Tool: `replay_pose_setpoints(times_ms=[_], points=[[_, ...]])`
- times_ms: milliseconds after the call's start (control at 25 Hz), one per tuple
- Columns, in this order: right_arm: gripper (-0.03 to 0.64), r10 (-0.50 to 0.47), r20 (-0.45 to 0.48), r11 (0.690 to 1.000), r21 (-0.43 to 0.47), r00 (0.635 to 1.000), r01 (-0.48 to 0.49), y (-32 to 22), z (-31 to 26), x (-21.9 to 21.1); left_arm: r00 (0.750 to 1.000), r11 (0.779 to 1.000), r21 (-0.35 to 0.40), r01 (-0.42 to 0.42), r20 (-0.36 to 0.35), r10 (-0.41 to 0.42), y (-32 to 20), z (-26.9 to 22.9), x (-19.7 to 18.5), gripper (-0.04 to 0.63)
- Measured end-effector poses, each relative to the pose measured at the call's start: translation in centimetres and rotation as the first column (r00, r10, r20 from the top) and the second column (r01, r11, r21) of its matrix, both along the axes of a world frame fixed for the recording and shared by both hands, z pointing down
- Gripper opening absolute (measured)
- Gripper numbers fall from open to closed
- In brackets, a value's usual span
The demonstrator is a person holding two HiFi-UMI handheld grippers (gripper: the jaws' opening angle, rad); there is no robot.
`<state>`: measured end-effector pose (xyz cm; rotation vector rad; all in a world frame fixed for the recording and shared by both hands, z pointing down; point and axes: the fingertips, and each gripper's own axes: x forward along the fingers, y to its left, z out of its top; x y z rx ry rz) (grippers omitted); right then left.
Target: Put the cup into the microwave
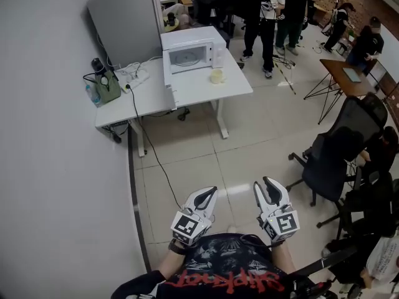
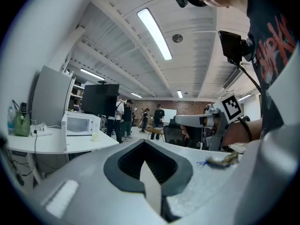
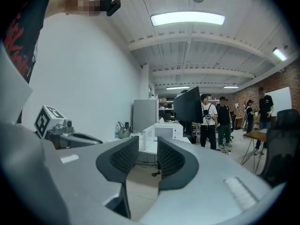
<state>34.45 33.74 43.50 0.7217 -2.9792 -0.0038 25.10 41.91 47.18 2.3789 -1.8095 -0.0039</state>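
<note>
Still the approach: the pale yellow cup (image 1: 216, 75) stands on the white surface (image 1: 199, 91) just beside the white boxy microwave (image 1: 187, 53), well apart from both grippers. The left gripper (image 1: 211, 193) is closed and empty, while the right gripper (image 1: 264, 184) is slightly parted and empty. The next move likely calls for walking over and opening wider around the cup.

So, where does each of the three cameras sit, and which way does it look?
Head view: on the person's head, steeply down at table, microwave, cup; shows left gripper, right gripper, shirt.
Left gripper view: on that gripper, level along shut jaws toward microwave; right gripper at right.
Right gripper view: on that gripper, level along parted, empty jaws toward table; left gripper at left.
Shared: all three show the microwave.
</note>
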Motion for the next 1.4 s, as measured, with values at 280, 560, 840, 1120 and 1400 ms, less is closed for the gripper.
replay_pose_setpoints(times_ms=[280,560,840,1120,1400], points=[[0.118,0.027,0.012,0.999,-0.022,1.0,-0.026,1.5,-0.5,-2.0,0.999,0.999,0.008,0.048,-0.001,-0.048,2.1,0.1,-2.6,0.003],[0.107,-0.004,-0.03,1.0,-0.022,1.0,0.003,4.5,0.3,-4.5,0.998,0.998,0.007,0.054,-0.026,-0.054,4.1,0.6,-5.1,0.003],[0.103,-0.004,-0.028,1.0,-0.028,1.0,0.004,1.6,0.8,-7.1,0.997,0.998,-0.011,0.056,-0.049,-0.057,1.8,1.3,-7.3,0.003],[0.101,-0.015,0.031,0.996,-0.09,0.999,0.018,-6.0,3.3,-10.8,0.998,0.997,-0.038,0.062,0.016,-0.061,-4.9,1.8,-10.7,0.003],[0.064,-0.06,0.102,0.997,-0.034,0.993,0.064,-14.1,1.4,-15.2,0.996,0.996,0.016,0.088,0.02,-0.088,-12.0,-0.7,-14.6,0.003]])
